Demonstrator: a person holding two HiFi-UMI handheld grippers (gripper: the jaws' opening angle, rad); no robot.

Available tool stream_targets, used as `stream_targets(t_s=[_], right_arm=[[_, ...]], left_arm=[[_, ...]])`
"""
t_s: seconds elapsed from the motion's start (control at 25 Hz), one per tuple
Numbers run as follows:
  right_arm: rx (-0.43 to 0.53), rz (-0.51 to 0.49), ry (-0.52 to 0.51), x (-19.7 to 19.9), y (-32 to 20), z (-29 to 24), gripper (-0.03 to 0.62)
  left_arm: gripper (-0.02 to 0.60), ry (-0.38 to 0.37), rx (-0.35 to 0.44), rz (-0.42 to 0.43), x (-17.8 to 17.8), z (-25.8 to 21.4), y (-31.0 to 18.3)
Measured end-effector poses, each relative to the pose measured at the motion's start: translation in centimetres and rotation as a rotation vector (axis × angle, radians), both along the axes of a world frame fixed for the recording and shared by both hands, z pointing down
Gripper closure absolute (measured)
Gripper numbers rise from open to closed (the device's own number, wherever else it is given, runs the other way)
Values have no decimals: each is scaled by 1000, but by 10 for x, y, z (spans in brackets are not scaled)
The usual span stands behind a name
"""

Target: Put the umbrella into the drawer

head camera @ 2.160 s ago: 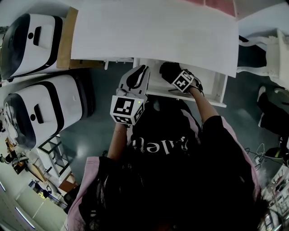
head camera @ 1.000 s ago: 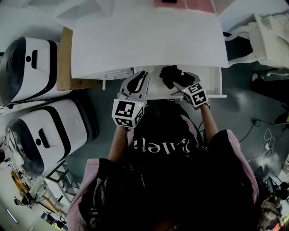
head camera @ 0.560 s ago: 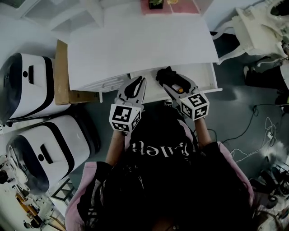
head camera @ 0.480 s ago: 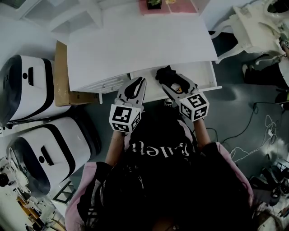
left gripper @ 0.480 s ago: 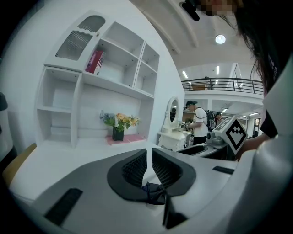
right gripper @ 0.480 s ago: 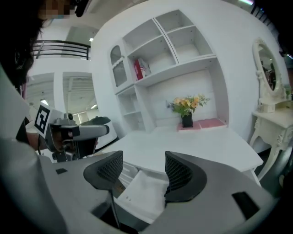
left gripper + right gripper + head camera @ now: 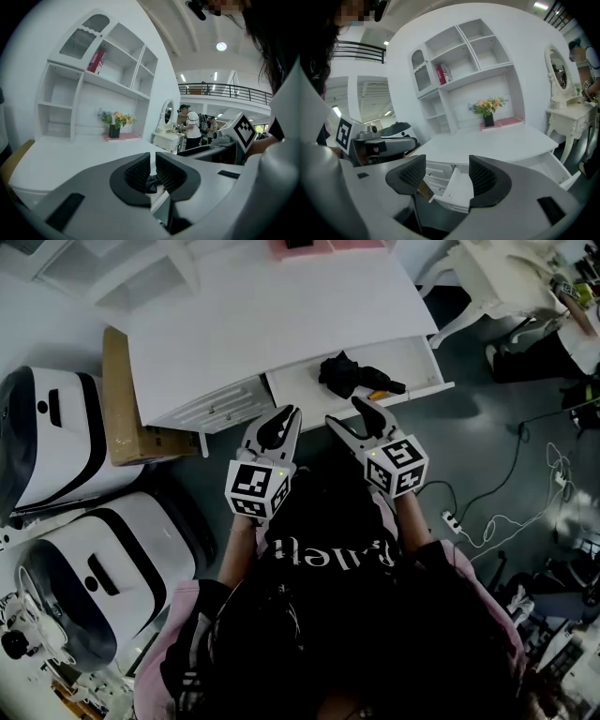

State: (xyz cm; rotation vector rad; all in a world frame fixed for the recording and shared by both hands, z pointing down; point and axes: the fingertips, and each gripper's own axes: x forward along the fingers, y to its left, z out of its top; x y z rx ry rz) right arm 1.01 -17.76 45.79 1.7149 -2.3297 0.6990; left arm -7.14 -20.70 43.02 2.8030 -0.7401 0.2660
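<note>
We see the black umbrella (image 7: pixel 352 376) lying in the open drawer (image 7: pixel 418 356) — left gripper (image 7: pixel 282 414) closed on nothing, right gripper (image 7: pixel 345 412) parted, empty.

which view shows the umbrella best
Head view: the whole umbrella lies in the open drawer, unblocked. The left gripper view shows only a dark scrap past its jaws, maybe the umbrella. The right gripper view shows the drawer, no umbrella.
</note>
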Motion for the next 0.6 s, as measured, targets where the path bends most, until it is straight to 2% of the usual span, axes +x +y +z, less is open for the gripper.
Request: stream_targets(t_s=[0.24, 0.6], right_arm=[[-47, -13, 14, -27, 33, 7, 278], [-71, -77, 19, -36, 57, 5, 279]], left_arm=[[535, 18, -6, 17, -12, 0, 17], [535, 34, 4, -27, -15, -10, 36]])
